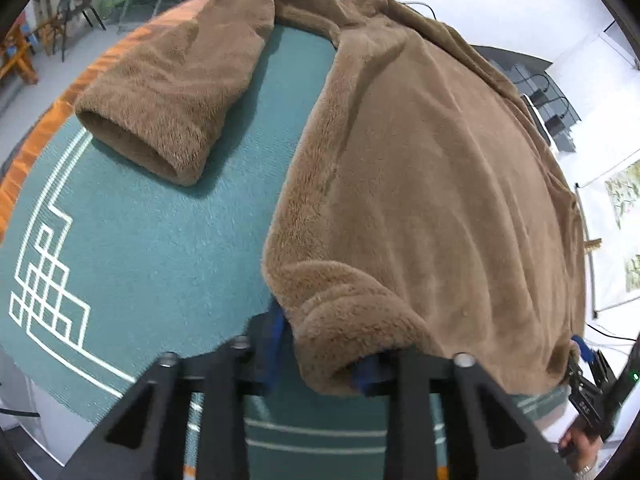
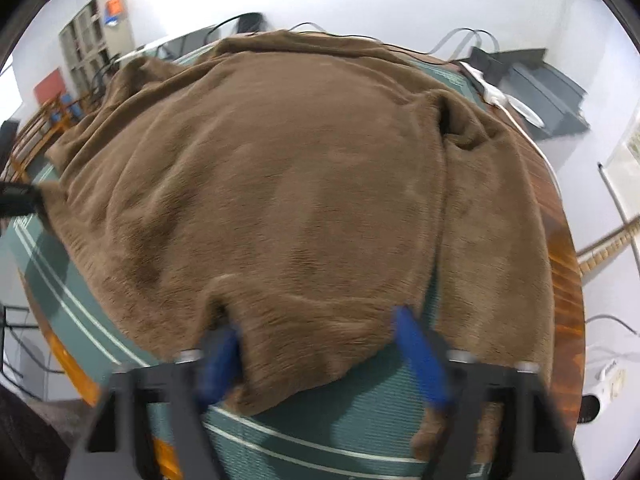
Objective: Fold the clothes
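Garment: brown fleece sweater (image 1: 420, 184) lies spread flat on a green mat (image 1: 160, 248) with white line pattern, on a round wooden table (image 1: 48, 120).
Location: body covers the middle and right of the mat; near hem hangs toward the table's near edge.
Left gripper (image 1: 320, 356): jaws spread wide, blue fingers (image 1: 276, 344) either side of the rolled lower-left hem corner; fleece bulges between them, not pinched. Released.
Right gripper (image 2: 320, 356): jaws spread wide, blue fingers (image 2: 420, 360) at the near hem; a fold of fleece sits between them with a gap on the right side. Released. Frame is motion-blurred here.
Left wrist view only: one sleeve (image 1: 172, 92) stretched out to the left, separate from the body, cuff (image 1: 132, 148) open toward the camera, bare mat between sleeve and body. Also shows the right gripper (image 1: 592, 384) at the far right edge, at the other hem corner, with a hand (image 1: 580, 444) below it.
Right wrist view only: whole back panel (image 2: 280, 184) of the sweater, broad and mostly smooth; a deep crease (image 2: 452, 128) at upper right where the other side folds under. A dark tool tip (image 2: 20, 200) enters at the left edge; cannot tell its jaw state from here.
Surroundings: grey shelving (image 2: 96, 36), cables (image 2: 472, 40) and a dark case (image 2: 540, 88) behind the table.
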